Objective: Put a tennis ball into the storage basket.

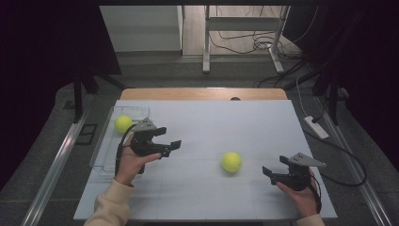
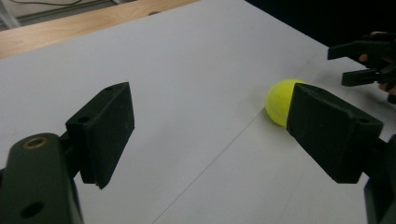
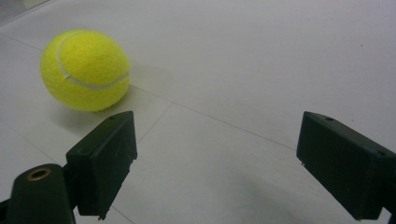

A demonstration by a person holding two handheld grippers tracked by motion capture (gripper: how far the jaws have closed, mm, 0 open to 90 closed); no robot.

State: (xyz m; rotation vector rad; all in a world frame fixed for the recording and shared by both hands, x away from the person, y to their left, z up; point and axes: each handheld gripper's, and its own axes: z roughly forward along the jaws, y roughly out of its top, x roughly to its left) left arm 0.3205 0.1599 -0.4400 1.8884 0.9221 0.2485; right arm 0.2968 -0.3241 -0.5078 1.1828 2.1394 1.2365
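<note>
A: Grippers first, how do they stand?
B: Left gripper [image 1: 170, 137] has its jaws apart with nothing between them. Right gripper [image 1: 274, 165] is likewise spread wide and empty.
A: Where is the tennis ball [image 1: 231, 161]?
B: On the white table [image 1: 211, 122], between the two grippers, nearer the right one, just ahead of its jaws and off to one side. A second ball [image 1: 123, 123] lies in a clear tray [image 1: 101, 155] behind the left gripper.
</note>
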